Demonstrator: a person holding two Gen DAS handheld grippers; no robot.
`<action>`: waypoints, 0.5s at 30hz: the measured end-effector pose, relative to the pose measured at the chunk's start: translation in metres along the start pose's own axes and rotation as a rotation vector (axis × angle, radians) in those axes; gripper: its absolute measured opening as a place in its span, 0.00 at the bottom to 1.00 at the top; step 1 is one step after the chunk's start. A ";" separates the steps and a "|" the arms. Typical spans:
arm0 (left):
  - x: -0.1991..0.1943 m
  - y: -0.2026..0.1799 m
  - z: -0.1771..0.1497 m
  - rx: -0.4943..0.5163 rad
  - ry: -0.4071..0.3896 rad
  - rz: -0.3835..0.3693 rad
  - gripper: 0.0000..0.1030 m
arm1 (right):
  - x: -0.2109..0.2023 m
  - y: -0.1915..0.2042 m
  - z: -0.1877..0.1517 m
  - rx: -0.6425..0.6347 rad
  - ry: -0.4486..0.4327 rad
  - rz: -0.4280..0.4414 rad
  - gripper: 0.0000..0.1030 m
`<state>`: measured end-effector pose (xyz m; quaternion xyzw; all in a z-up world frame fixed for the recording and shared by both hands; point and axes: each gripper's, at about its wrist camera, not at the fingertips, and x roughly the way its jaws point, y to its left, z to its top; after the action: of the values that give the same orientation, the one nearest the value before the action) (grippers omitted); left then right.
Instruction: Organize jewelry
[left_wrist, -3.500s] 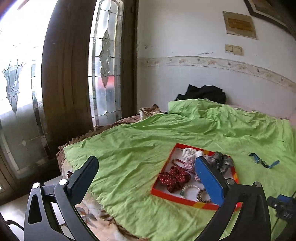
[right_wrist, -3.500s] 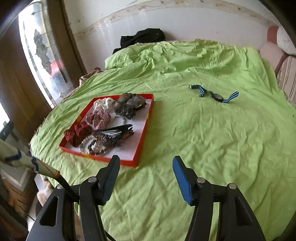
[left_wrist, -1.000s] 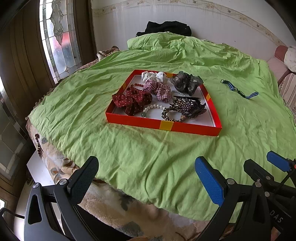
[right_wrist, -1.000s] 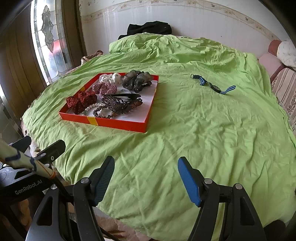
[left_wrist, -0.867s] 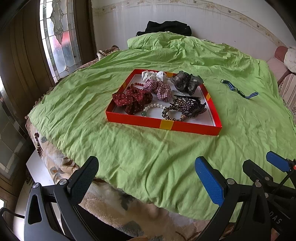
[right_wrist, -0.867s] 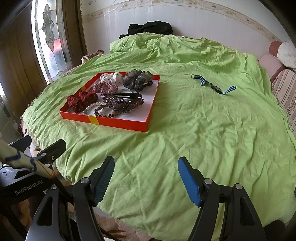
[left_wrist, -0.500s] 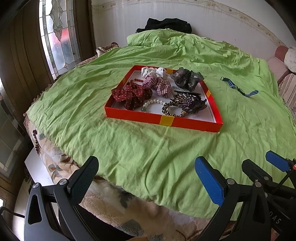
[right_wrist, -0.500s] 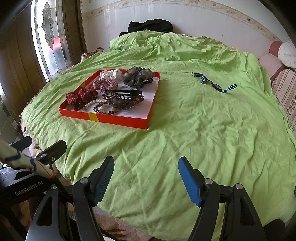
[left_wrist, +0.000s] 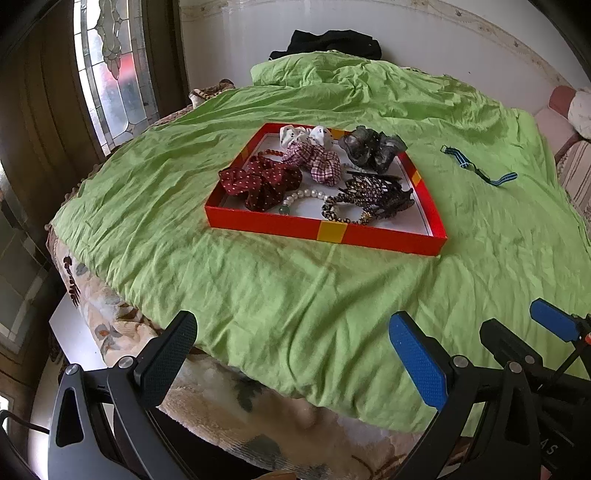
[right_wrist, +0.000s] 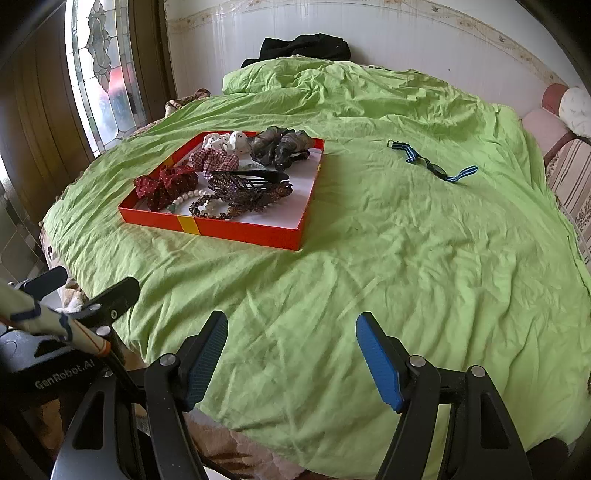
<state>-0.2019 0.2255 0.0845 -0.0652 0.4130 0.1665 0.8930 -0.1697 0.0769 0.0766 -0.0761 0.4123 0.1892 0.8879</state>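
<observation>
We see a bed covered by a green sheet (left_wrist: 303, 280), which fills most of both views and lies ahead of and beneath both grippers. A dark garment (right_wrist: 306, 46) sits at the far edge of the bed, well beyond either gripper.

We find the red tray (left_wrist: 325, 230) resting flat on the sheet, ahead of the left gripper (left_wrist: 293, 350) and ahead and to the left of the right gripper (right_wrist: 291, 350). The tray holds the jewelry and hair pieces in one loose group:
- a dark red dotted scrunchie (left_wrist: 258, 181) at the near left;
- a checked scrunchie (left_wrist: 314, 158) behind it;
- a white spotted scrunchie (left_wrist: 306, 134) at the far rim;
- a grey scrunchie (left_wrist: 373, 146) at the far right corner;
- a dark hair clip (right_wrist: 251, 181) near the centre;
- a pearl bracelet (left_wrist: 306, 194) and a brown bead bracelet (left_wrist: 343, 210) near the front wall.

We note a blue striped watch (right_wrist: 432, 166) lying alone on the sheet, outside the tray, ahead and slightly to the right of the right gripper and well apart from it.

We see both grippers with jaws spread apart and nothing between them, hanging over the near edge of the bed. They are side by side, each visible at the margin of the other's view.
</observation>
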 end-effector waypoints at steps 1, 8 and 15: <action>0.000 -0.001 0.000 0.004 0.001 -0.001 1.00 | 0.000 0.000 0.000 0.002 0.000 0.000 0.74; 0.003 0.000 -0.001 0.003 0.008 -0.006 1.00 | 0.003 -0.001 0.000 0.004 0.005 -0.003 0.75; 0.008 0.003 -0.003 -0.002 0.018 -0.009 1.00 | 0.005 0.003 -0.001 -0.009 0.008 -0.005 0.75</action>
<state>-0.2004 0.2293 0.0763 -0.0696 0.4205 0.1622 0.8900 -0.1684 0.0808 0.0725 -0.0818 0.4149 0.1882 0.8864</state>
